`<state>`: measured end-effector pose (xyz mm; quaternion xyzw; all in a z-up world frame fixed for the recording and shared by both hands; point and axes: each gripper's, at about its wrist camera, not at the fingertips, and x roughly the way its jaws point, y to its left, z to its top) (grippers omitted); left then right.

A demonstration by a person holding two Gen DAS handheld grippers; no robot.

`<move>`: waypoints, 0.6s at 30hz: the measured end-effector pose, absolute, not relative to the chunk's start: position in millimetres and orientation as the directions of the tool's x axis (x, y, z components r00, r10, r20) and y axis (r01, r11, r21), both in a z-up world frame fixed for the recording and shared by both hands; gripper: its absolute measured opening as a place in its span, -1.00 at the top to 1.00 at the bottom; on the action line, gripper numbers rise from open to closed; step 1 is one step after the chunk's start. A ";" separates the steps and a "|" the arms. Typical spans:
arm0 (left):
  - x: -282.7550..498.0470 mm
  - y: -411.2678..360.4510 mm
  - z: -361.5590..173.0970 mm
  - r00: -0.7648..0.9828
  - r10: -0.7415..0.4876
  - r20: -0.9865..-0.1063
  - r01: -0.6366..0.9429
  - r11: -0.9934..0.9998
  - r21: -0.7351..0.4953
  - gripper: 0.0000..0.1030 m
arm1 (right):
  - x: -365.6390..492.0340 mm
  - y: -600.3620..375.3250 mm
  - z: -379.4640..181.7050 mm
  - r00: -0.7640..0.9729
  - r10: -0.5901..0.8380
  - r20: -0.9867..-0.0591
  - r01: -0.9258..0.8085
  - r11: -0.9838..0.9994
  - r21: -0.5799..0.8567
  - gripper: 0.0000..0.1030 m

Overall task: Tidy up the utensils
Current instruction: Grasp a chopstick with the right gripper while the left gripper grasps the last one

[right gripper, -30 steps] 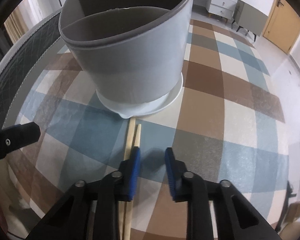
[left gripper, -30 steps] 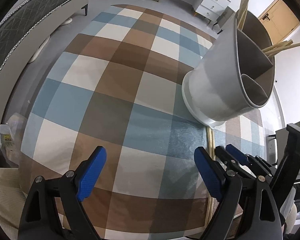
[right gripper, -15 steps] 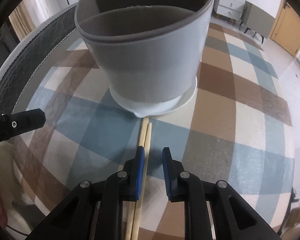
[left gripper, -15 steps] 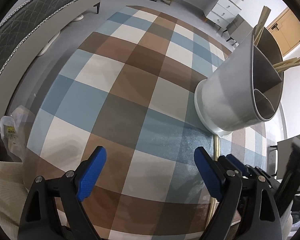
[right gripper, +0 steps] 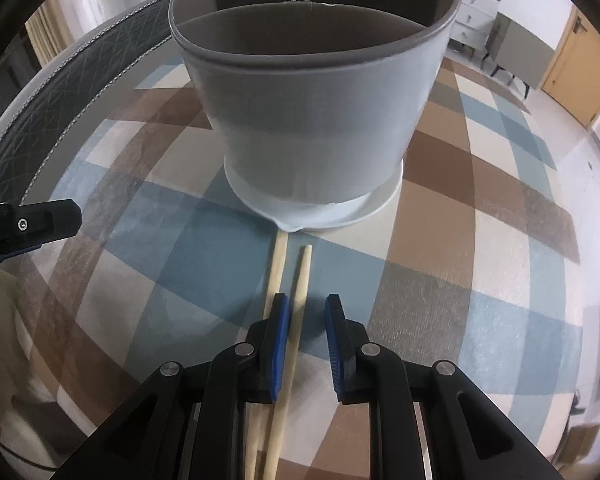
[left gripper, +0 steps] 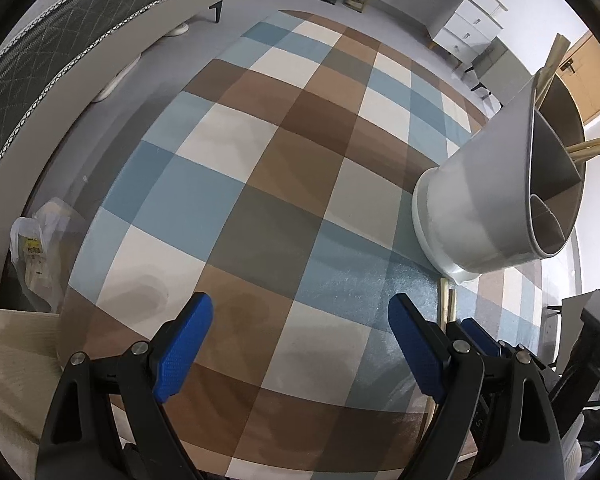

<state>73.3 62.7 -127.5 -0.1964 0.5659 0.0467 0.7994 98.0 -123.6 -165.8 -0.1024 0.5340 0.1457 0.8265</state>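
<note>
Your left gripper (left gripper: 300, 328) hangs low in the frame with its blue pads (left gripper: 182, 342) spread wide and nothing between them. Under it lies a checked tablecloth (left gripper: 260, 168) in blue, brown, cream and grey squares, covering the whole working surface. At the right of that view stands the grey utensil holder (left gripper: 488, 204) on its white saucer base, divided into compartments; wooden chopsticks (left gripper: 592, 148) poke out of the far compartment at the upper right.

Your right gripper (right gripper: 306, 320) sits at the bottom centre of its view, fingers parted a little. One loose chopstick (right gripper: 302, 280) runs up between them, lying close against the left pad but not clamped as far as you can see. A second loose chopstick (right gripper: 278, 260) lies just left of it, outside the fingers, its far tip reaching the holder's base. Both rest on the cloth directly below the utensil holder, which fills the upper middle of that frame.

Around you: a dark quilted mattress edge (left gripper: 52, 40) curves along the upper left, a white drawer unit (left gripper: 468, 28) stands at the upper right, and a yellow-brown door (right gripper: 580, 76) shows at the right. A plastic bag (left gripper: 32, 248) lies on the floor at the left edge.
</note>
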 end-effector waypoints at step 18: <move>70.6 50.8 -118.7 0.366 -0.136 -0.921 -0.262 0.934 -0.242 -0.67 | 109.6 -159.2 -139.3 0.477 0.247 -0.844 -0.248 0.958 0.141 0.93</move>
